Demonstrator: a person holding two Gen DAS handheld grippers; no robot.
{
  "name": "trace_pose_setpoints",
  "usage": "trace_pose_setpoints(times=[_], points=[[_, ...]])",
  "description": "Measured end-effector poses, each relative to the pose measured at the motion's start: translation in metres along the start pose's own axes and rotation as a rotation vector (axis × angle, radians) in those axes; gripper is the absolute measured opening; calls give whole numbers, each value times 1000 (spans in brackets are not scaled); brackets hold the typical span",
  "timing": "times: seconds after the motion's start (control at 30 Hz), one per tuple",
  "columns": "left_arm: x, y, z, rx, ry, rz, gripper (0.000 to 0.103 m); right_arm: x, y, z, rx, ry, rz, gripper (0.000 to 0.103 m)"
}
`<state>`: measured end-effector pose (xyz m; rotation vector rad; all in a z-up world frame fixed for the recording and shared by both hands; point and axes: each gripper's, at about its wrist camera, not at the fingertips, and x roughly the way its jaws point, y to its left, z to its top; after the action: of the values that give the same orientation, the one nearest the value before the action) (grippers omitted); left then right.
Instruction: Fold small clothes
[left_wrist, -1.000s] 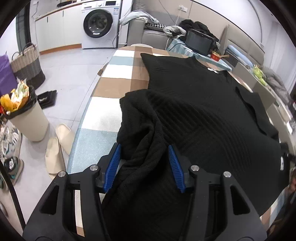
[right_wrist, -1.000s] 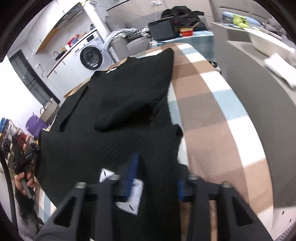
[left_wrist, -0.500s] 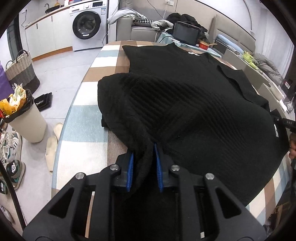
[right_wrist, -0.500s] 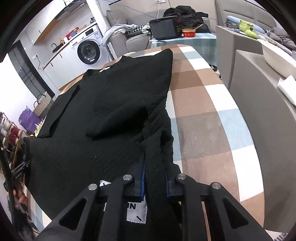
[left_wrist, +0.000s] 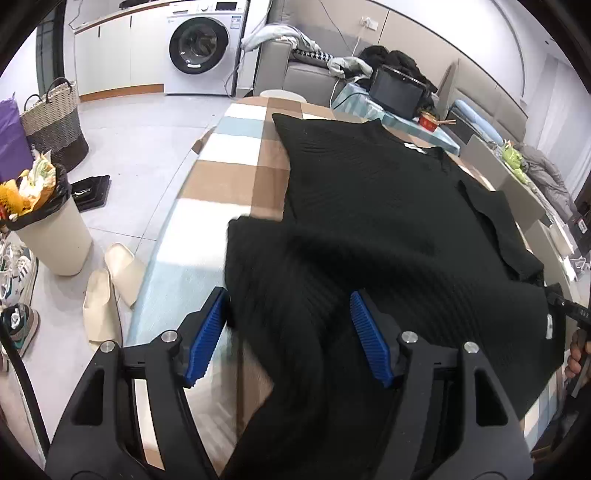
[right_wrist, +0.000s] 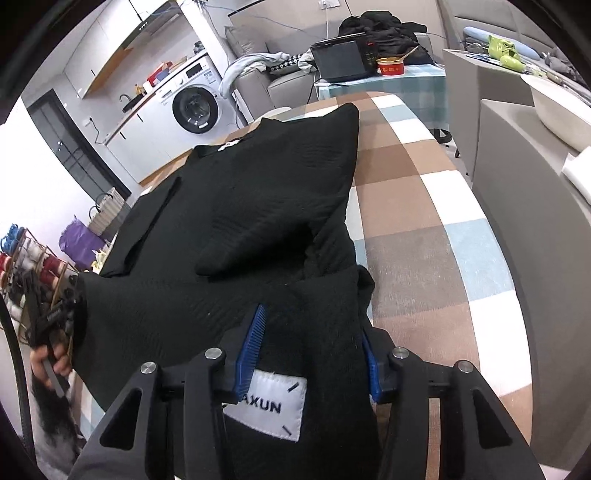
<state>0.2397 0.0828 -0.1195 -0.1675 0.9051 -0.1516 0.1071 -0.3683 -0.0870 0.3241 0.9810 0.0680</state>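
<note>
Left wrist view: the black ribbed knit sweater (left_wrist: 369, 221) lies spread on the checked brown, white and blue worktop (left_wrist: 229, 181); the left gripper (left_wrist: 288, 332) stands wide open, its near hem draped between, unpinched; right wrist view: the right gripper (right_wrist: 310, 350) likewise gapes around the hem by the white label (right_wrist: 269, 410); folding seems barely begun.

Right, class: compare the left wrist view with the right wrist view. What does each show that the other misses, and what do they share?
Only the left wrist view shows the cream bin stuffed with rubbish, the pair of beige slippers and the woven laundry basket. Only the right wrist view shows the white sewn-in brand label between the right tool pads. Both share the black ribbed knit sweater on the checked tablecloth, the white washing machine, and wide-open jaws, as on the left tool.
</note>
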Motion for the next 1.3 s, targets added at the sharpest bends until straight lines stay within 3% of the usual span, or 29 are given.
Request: trace_pose_setpoints(times=[0.13,0.17,0.23,0.33,0.43,0.67,0.8,0.87,1.0,1.13,1.3], points=[[22,-7,19,-4,29,-13,64,8,4,4,-16,9,-16,46],[25,-9,19,1,28,-17,61,9,5,5,-24,7,-25,39],[29,-12,21,20,32,-13,34,11,6,6,-31,3,-41,24],[29,-19,17,48,30,-25,21,16,6,7,-38,16,-45,17],[24,-27,7,88,25,-4,19,16,10,5,-61,29,-59,16],[-12,-23,-33,94,29,6,19,-3,10,-20,-63,49,-54,16],[-35,-7,-49,21,24,17,41,-15,9,-33,-51,47,-40,26],[-49,1,-57,-5,18,19,47,-29,5,-39,-43,46,-27,41],[-73,13,-79,-36,22,37,59,-57,0,-56,-57,33,-9,45],[-84,15,-104,-26,53,52,59,-67,-9,-80,-56,84,-32,45],[-97,10,-126,-30,79,29,59,-82,-2,-100,-78,104,3,45]])
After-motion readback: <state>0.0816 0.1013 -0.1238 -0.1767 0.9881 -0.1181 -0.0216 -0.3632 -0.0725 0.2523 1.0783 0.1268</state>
